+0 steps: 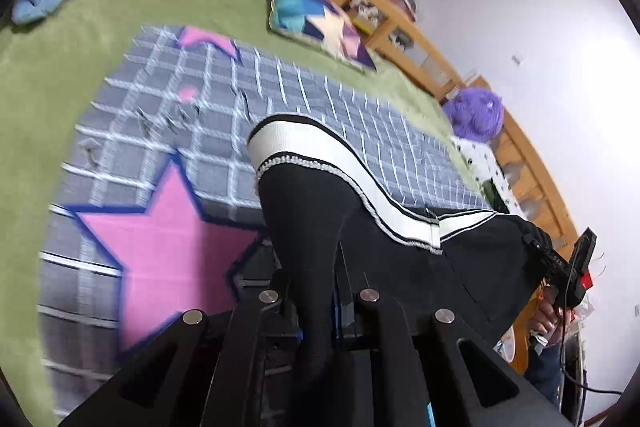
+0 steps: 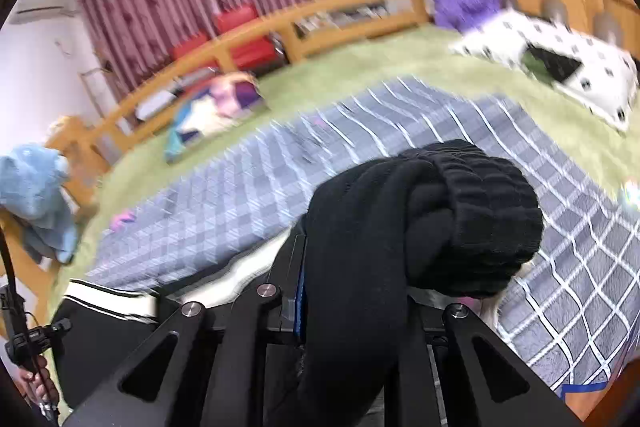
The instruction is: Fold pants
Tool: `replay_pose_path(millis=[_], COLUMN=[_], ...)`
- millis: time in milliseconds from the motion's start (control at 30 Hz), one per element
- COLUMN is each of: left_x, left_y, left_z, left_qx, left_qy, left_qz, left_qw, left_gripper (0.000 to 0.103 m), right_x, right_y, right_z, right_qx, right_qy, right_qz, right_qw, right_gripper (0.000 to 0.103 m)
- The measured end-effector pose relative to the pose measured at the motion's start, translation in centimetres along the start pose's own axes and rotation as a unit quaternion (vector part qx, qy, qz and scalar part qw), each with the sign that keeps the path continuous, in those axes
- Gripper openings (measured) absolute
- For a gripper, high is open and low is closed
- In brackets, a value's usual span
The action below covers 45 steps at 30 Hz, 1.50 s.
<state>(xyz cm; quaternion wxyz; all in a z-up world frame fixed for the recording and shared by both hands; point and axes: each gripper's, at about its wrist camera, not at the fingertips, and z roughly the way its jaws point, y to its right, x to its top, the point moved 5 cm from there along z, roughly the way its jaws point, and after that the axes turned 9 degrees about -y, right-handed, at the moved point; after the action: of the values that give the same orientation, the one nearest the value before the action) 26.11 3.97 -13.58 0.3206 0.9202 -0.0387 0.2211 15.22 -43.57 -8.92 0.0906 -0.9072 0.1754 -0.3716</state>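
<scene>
The bed (image 1: 48, 75) has a green cover, and on it lies a grey checked blanket (image 1: 224, 115) with pink stars. A colourful patchwork cushion (image 1: 320, 23) lies near the wooden bed rail (image 1: 404, 39), a purple fluffy thing (image 1: 476, 115) and a white spotted pillow (image 2: 560, 67) lie toward the head end, and a light blue cloth (image 2: 32, 195) hangs at the other end. Nothing lies on the blanket under the pants.

The black pants (image 1: 320, 211) hang over the blanket, held between both grippers. The left gripper (image 1: 316, 307) is pressed together on black cloth close to the white-striped cuff (image 1: 288, 143), which stands up in front of it. The right gripper (image 2: 360, 307) pinches the ribbed black waistband (image 2: 476, 211), bunched into a thick roll above its fingers. The long axis of the pants runs from one gripper across to the other, about along the blanket, with the white stripe along the leg. In the left view a hand (image 1: 548, 319) holds the right gripper's handle.
</scene>
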Motion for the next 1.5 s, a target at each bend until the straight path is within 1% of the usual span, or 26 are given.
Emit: replay_pose_path(millis=[67, 133, 233, 300, 333, 400, 467, 533, 600, 667, 733, 767, 800, 833, 900, 933, 1000, 1067, 1133, 1167, 1200, 1233, 1300, 1367, 1400, 1500], left_x=[0.2, 0.0, -1.2, -2.4, -3.0, -4.1, -4.8, -5.3, -5.7, -6.0, -6.6, -6.9, -7.4, -8.2, -10.5, -11.5, -13.1, -13.1, -12.6, -12.2, -12.0, -11.8, -12.0, -11.9, -11.8, -11.9], left_y=[-1.4, -4.3, -8.2, -10.4, -11.2, -12.7, -13.3, -12.7, -12.1, -10.8, -8.6, -8.0, -7.1, -6.8, -6.6, -6.5, -5.6, -5.0, -5.1, -5.3, -5.3, -5.3, -5.1, -5.0, -5.0, -5.2], left_z=[-2.9, -6.2, -6.6, -5.1, -4.4, -3.0, -2.6, -2.8, -4.0, -5.3, -6.0, -6.0, -5.4, -4.9, -2.5, -1.4, -0.6, -0.9, -1.4, -1.9, -2.0, -2.4, -3.0, -3.3, -3.2, -2.6], left_qx=[0.032, 0.056, 0.089, 0.113, 0.130, 0.166, 0.197, 0.212, 0.231, 0.231, 0.206, 0.199, 0.189, 0.186, 0.179, 0.185, 0.240, 0.243, 0.215, 0.198, 0.190, 0.180, 0.174, 0.173, 0.172, 0.165], left_qy=[0.021, 0.046, 0.020, -0.006, -0.011, -0.018, -0.029, -0.038, -0.033, -0.014, 0.004, 0.006, 0.003, -0.002, -0.031, -0.040, -0.015, -0.020, -0.030, -0.031, -0.031, -0.027, -0.015, -0.008, -0.008, -0.019], left_qz=[0.006, -0.012, -0.041, -0.053, -0.056, -0.058, -0.061, -0.042, -0.025, -0.006, 0.014, 0.018, 0.024, 0.025, 0.024, 0.029, 0.077, 0.074, 0.045, 0.027, 0.019, 0.011, 0.012, 0.020, 0.022, 0.016], left_qw=[0.9993, 0.9973, 0.9950, 0.9921, 0.9898, 0.9843, 0.9781, 0.9757, 0.9721, 0.9728, 0.9784, 0.9799, 0.9816, 0.9823, 0.9830, 0.9816, 0.9677, 0.9669, 0.9751, 0.9793, 0.9812, 0.9833, 0.9846, 0.9847, 0.9848, 0.9860], left_gripper=[0.010, 0.010, 0.010, 0.013, 0.015, 0.031, 0.037, 0.041, 0.056, 0.061, 0.066, 0.069, 0.069, 0.069, 0.069, 0.069, 0.069, 0.069, 0.070, 0.070, 0.070, 0.070, 0.070, 0.070, 0.070, 0.070], right_x=[-0.1, -1.2, -4.2, -6.8, -8.1, -10.4, -11.7, -12.4, -12.5, -12.5, -12.8, -12.7, -12.7, -12.7, -12.6, -12.5, -12.1, -11.7, -11.3, -10.8, -10.1, -9.6, -8.1, -7.7, -7.8, -9.3], right_y=[-2.5, -4.9, -7.5, -8.0, -7.8, -6.1, -4.9, -4.0, -3.5, -3.3, -2.8, -2.3, -1.7, -1.0, 0.0, 0.2, 0.4, 0.5, 0.5, 0.6, 0.5, 0.4, 0.2, -0.4, -0.3, 0.9], right_z=[-1.2, -1.2, 1.4, 4.6, 6.6, 9.2, 9.6, 8.9, 7.8, 6.3, 4.9, 4.5, 4.2, 4.4, 5.4, 6.2, 7.6, 8.7, 9.8, 9.9, 9.5, 8.9, 6.2, 4.5, 4.7, 7.6], right_qx=[0.032, 0.065, 0.095, 0.103, 0.089, 0.042, 0.070, 0.075, 0.063, 0.052, 0.048, 0.050, 0.054, 0.059, 0.070, 0.088, 0.105, 0.109, 0.108, 0.100, 0.089, 0.089, 0.102, 0.094, 0.084, 0.051], right_qy=[0.010, 0.007, -0.032, -0.080, -0.105, -0.133, -0.149, -0.166, -0.164, -0.151, -0.136, -0.130, -0.124, -0.121, -0.131, -0.135, -0.128, -0.132, -0.132, -0.126, -0.115, -0.107, -0.066, -0.034, -0.038, -0.116], right_qz=[-0.018, -0.034, -0.052, -0.055, -0.050, -0.041, -0.031, -0.022, -0.031, -0.042, -0.038, -0.029, -0.014, 0.006, 0.043, 0.062, 0.092, 0.114, 0.137, 0.141, 0.132, 0.121, 0.085, 0.046, 0.036, 0.038], right_qw=[0.999, 0.997, 0.994, 0.990, 0.989, 0.989, 0.986, 0.983, 0.984, 0.986, 0.989, 0.990, 0.991, 0.991, 0.988, 0.985, 0.982, 0.979, 0.976, 0.977, 0.981, 0.983, 0.989, 0.994, 0.995, 0.991], right_gripper=[0.015, 0.015, 0.017, 0.018, 0.019, 0.026, 0.027, 0.041, 0.047, 0.049, 0.055, 0.061, 0.065, 0.065, 0.067, 0.069, 0.077, 0.083, 0.079, 0.061, 0.047, 0.044, 0.042, 0.044, 0.050, 0.056])
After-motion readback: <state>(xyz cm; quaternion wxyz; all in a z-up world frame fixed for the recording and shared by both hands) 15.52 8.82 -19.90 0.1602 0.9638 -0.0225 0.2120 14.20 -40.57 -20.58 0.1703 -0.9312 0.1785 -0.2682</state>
